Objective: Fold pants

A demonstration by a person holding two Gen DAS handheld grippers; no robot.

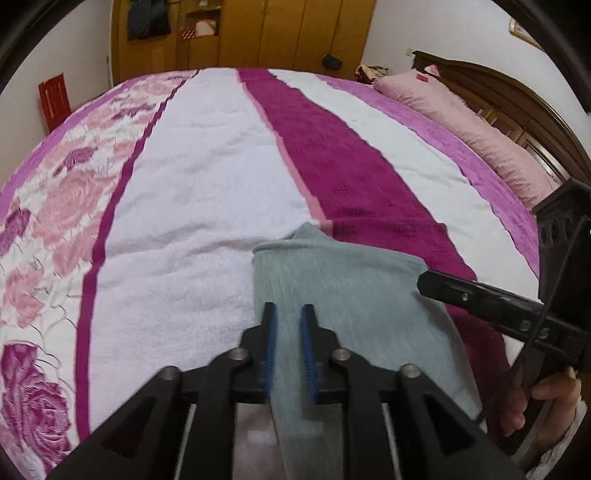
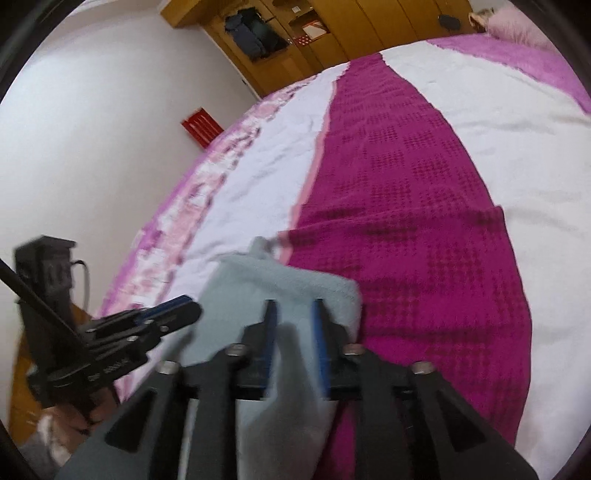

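The pants (image 1: pixel 340 280) are a pale grey-blue cloth, folded into a short stack near the bed's front edge, lying half on the white and half on the magenta stripe. My left gripper (image 1: pixel 288 314) stands over their left part. Its blue pads are apart, with cloth running between them but a gap on each side. My right gripper (image 2: pixel 293 308) stands over the pants (image 2: pixel 258 280) too, with its jaws apart around a strip of cloth. Each gripper shows in the other's view: the right gripper (image 1: pixel 443 286) from the side, and the left gripper (image 2: pixel 184 306) at the left.
The bedspread (image 1: pixel 207 192) has white, magenta and floral pink stripes and stretches far ahead. A pink pillow (image 1: pixel 461 110) lies by the dark wooden headboard (image 1: pixel 517 96) at the right. A wooden wardrobe (image 1: pixel 258 33) stands beyond the bed. A hand (image 1: pixel 546 398) holds the right gripper.
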